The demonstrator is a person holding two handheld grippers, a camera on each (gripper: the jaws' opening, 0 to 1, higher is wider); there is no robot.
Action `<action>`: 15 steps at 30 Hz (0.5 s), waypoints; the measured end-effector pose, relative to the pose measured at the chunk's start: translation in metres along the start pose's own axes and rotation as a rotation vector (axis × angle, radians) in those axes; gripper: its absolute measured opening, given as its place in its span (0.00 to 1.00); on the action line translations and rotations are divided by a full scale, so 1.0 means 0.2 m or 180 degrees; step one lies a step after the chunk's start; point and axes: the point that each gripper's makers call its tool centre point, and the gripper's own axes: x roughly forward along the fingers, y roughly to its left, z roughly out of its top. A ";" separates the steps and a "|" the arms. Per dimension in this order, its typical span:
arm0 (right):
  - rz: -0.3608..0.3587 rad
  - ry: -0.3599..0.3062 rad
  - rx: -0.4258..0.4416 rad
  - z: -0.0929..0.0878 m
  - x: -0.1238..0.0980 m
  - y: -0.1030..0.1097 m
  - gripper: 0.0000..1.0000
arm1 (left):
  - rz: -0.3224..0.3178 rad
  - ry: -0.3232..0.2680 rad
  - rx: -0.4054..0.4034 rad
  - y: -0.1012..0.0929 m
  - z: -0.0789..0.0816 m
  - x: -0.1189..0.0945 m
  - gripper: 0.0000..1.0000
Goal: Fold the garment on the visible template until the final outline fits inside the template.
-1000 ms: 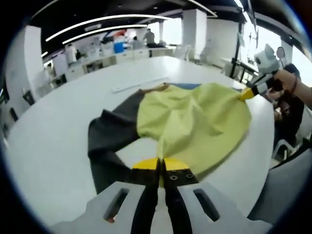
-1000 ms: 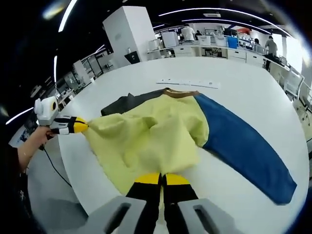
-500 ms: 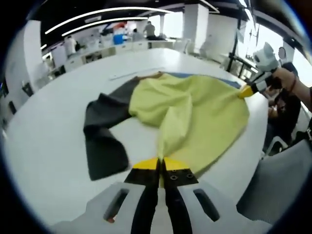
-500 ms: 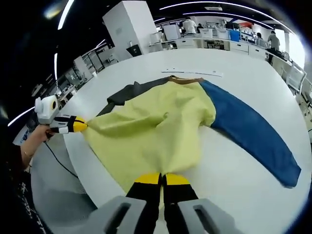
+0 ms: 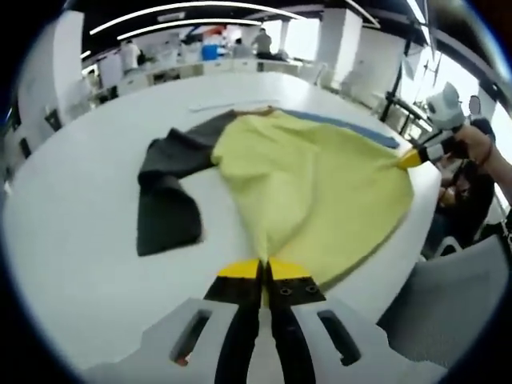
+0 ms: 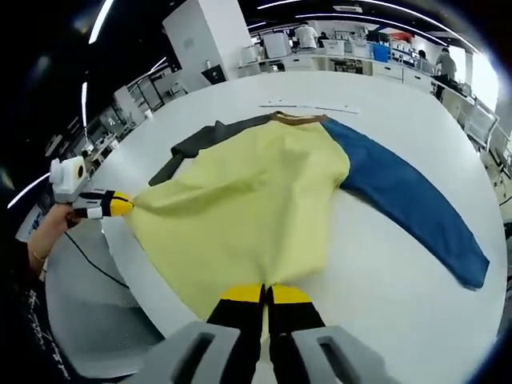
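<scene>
Garment (image 6: 256,200) spread on the white table (image 6: 400,280), yellow body drawn nearly flat toward the near edge, brown collar (image 6: 298,118) at the far end. Blue sleeve (image 6: 408,208) flung out to one side, dark sleeve (image 5: 168,208) to the other with its cuff end doubled over. Thin white strip (image 6: 308,106) just beyond the collar, perhaps a template edge; too faint to say.

Left gripper (image 5: 263,276) clamped tight on one hem corner, right gripper (image 6: 266,300) clamped tight on the other; yellow cloth pinched between each pair of jaws. Each also seen from across the table: right gripper (image 5: 412,156), left gripper (image 6: 118,206).

Judged to be a spreading step ahead of any fold. To do it well: keep both corners at even tension and level height, pull straight back from the collar, lower the hem flat without dragging it off the table edge, release only once the ripples are gone. Dark sleeve likely to need straightening before folding.

Against the earlier frames: bunched ridge down the yellow middle gone, body wider and smoother, blue sleeve lying straighter, hem corners farther apart.
</scene>
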 end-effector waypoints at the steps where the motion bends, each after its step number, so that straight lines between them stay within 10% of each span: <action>1: 0.0002 0.0009 0.0009 -0.01 0.01 0.00 0.00 | -0.0003 0.0036 -0.0031 0.00 -0.02 0.00 0.00; 15: -0.0098 0.0221 0.0023 -0.14 0.12 -0.01 0.00 | 0.0183 0.0319 0.0023 0.06 -0.14 0.02 0.00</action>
